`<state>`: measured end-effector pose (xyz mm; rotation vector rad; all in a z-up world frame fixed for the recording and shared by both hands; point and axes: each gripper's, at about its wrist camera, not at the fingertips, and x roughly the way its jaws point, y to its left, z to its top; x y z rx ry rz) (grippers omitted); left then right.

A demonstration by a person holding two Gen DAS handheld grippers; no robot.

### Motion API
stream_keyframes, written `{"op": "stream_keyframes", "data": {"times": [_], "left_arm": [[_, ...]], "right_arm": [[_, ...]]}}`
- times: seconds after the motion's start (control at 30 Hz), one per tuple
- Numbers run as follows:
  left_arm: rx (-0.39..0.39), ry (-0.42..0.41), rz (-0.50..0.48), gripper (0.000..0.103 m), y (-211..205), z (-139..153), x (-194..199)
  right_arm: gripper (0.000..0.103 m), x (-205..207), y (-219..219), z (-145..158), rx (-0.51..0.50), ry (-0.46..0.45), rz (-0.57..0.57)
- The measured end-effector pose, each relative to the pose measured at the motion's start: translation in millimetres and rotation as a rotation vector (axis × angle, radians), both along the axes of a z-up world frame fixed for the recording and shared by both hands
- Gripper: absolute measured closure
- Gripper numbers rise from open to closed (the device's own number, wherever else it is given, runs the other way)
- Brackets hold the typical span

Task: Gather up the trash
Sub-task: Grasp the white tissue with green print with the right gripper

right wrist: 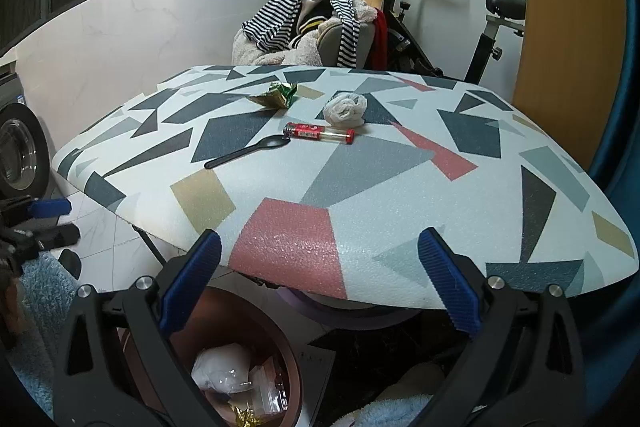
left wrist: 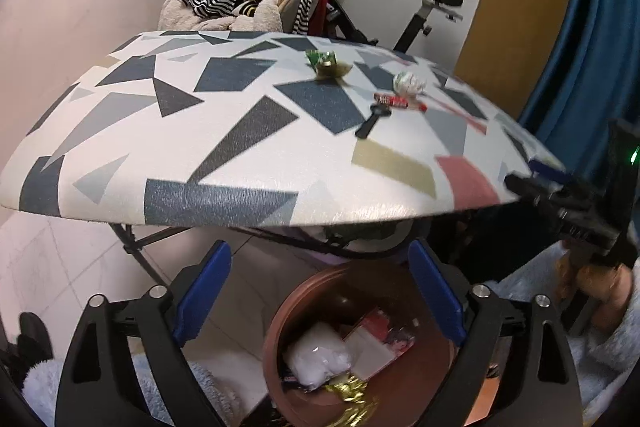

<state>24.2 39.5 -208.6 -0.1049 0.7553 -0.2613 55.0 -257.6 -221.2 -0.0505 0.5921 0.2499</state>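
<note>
Both grippers hang low at the near edge of the bench (right wrist: pixel 400 187), and each has its jaws wide apart with nothing between them. The left gripper (left wrist: pixel 320 291) sits directly above the brown bin (left wrist: pixel 424 383), which already holds a white wad, clear packets and gold foil. The right gripper (right wrist: pixel 320 275) faces the bench top, with the bin's rim below and to the left of its jaws.

Four pieces lie well ahead of the right jaws:

- The black plastic spoon (right wrist: pixel 248 153) looks light, stiff and thin. It lies flat, so the raised bowl end seems the better place to pinch.
- The red tube (right wrist: pixel 319 133) just beyond the spoon looks smooth and round. It would likely roll, so a grip across its middle suits.
- The white crumpled wad (right wrist: pixel 345 109) looks soft and compressible anywhere.
- The green-and-gold wrapper (right wrist: pixel 278 95) looks crinkly, light and easily flicked away.

The bin's lower half is cut off in both views. The tube's print is too small to read, and the left view is blurred.
</note>
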Motion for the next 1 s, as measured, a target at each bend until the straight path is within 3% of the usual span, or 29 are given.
{"op": "stream_keyframes", "data": {"times": [0.23,0.43,0.6,0.9,1.0], "left_arm": [[-0.114,0.005,0.033,0.014,13.2,26.0,29.9],[-0.091,-0.030,0.034,0.014,13.2,48.6,70.6],[-0.104,-0.022,0.037,0.014,18.5,59.8,109.3],[-0.130,0.010,0.046,0.014,18.7,65.1,163.9],[-0.136,0.028,0.039,0.014,13.7,61.3,179.7]], "right_arm": [[0.006,25.5,-11.2,7.8,0.054,0.041,-0.016],[0.006,85.3,-18.2,32.0,0.098,0.042,-0.001],[0.006,152.0,-4.9,44.6,0.055,0.043,0.038],[0.006,239.6,15.2,33.8,0.003,0.131,0.073],[0.020,251.8,18.3,25.8,0.013,0.174,0.086]]}}
